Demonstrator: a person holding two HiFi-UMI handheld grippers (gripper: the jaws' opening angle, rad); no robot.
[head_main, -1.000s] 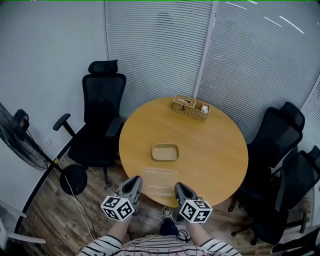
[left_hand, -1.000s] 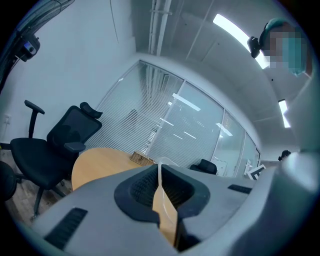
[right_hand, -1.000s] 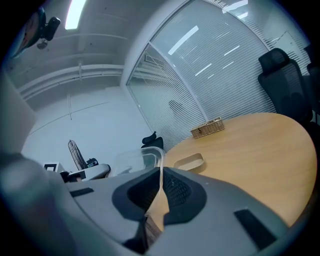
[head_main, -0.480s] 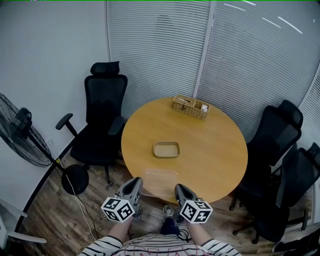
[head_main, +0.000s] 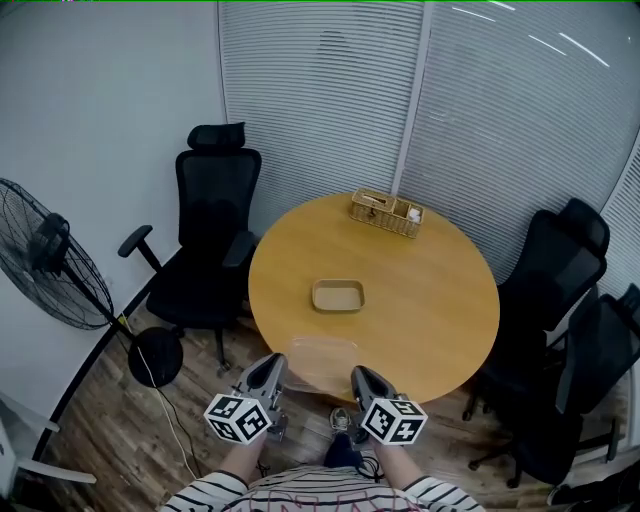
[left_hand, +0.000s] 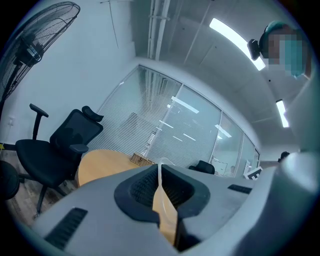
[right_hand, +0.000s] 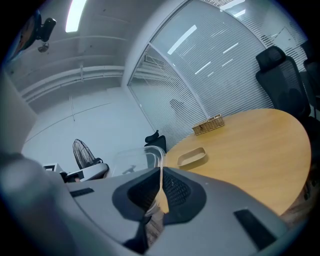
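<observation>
Round wooden tabletop (head_main: 430, 300) below, with a tan tray (head_main: 338, 296) at its middle and a wicker basket (head_main: 386, 212) at the far edge. Since a second ago, only a slight drift of view, bringing in more of the fan (head_main: 50, 262); grip unchanged, so a steady carry. Left gripper (head_main: 268, 364) and right gripper (head_main: 360, 377) each with fingers (left_hand: 141, 188) pinched tight on the clear lid (head_main: 322, 360), over the near rim. Held about level, long axis running left to right between the grippers.
</observation>
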